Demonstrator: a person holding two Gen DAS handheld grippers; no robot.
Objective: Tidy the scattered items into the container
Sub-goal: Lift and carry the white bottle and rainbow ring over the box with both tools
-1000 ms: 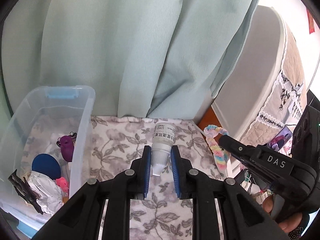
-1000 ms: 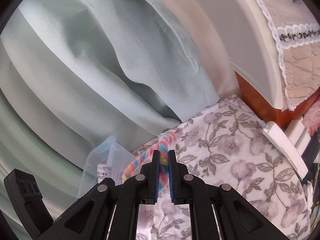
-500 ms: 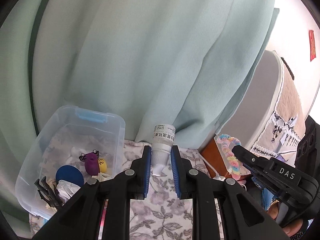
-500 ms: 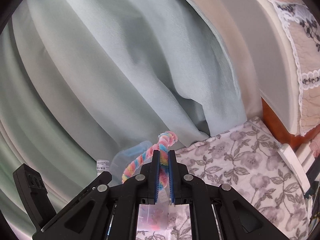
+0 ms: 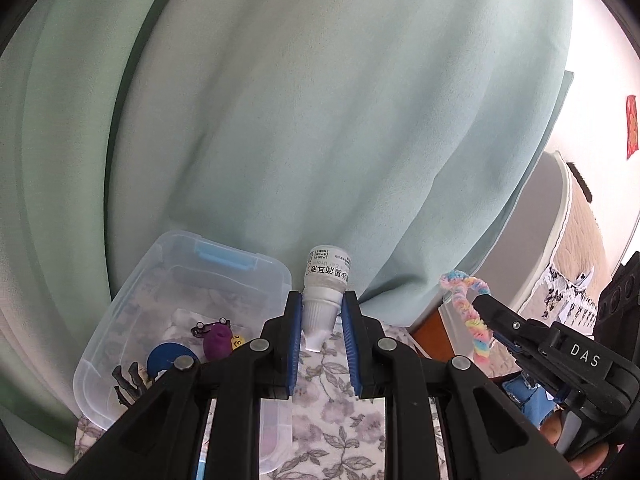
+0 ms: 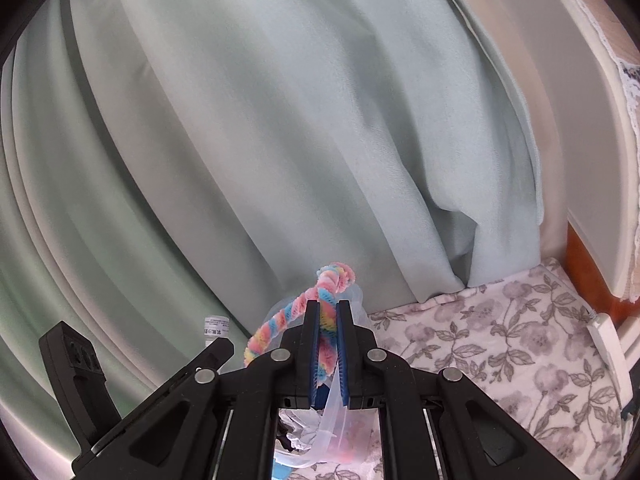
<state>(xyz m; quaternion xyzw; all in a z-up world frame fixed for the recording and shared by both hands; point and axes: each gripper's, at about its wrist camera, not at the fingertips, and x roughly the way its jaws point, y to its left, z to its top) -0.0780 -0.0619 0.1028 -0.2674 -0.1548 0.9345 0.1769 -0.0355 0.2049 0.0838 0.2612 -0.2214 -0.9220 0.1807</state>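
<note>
Left wrist: white labelled dropper bottle (image 5: 323, 296)

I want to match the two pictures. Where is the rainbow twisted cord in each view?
Left wrist view: the rainbow twisted cord is at the right, lower half, held in the right hand-held gripper, right of the small white bottle.
Right wrist view: the cord is at the lower centre, pinched between the blue pads.
Shared landmark: the pale green curtain behind everything.
</note>
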